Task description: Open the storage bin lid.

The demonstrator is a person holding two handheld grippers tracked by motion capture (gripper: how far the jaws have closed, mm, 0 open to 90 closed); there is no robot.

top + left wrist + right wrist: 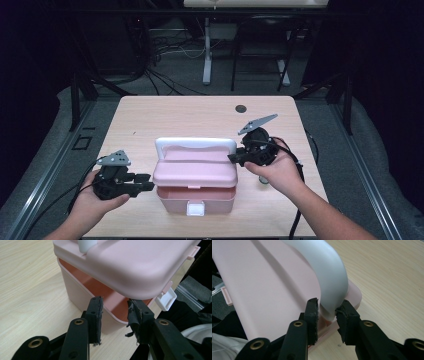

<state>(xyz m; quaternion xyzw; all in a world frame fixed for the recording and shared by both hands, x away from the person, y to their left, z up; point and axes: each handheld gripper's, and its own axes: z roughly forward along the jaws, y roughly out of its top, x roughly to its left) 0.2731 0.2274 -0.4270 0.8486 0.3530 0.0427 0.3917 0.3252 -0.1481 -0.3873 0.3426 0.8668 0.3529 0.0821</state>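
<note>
High view places the pink box (195,192) on the counter (150,115) between the two grippers, its lid (195,170) lifted a little so that a gap shows above the base. The right gripper (235,158) sits at the lid's right end, where the white handle (195,144) bends down to meet the lid.

Right gripper view has that handle (329,280) curving down between its two black jaws, both pads set against the handle's end; the pink lid (269,290) spreads away to the jaws' left and bare counter lies to their right. No earlier look is at hand, so only the grip itself is told.

Left gripper view looks at the box's near corner: the left gripper (115,315) stands open, holding nothing, its jaws spread just in front of the base's rim, with the raised lid (130,267) overhanging them and a white latch (166,298) hanging off to their right.
</note>
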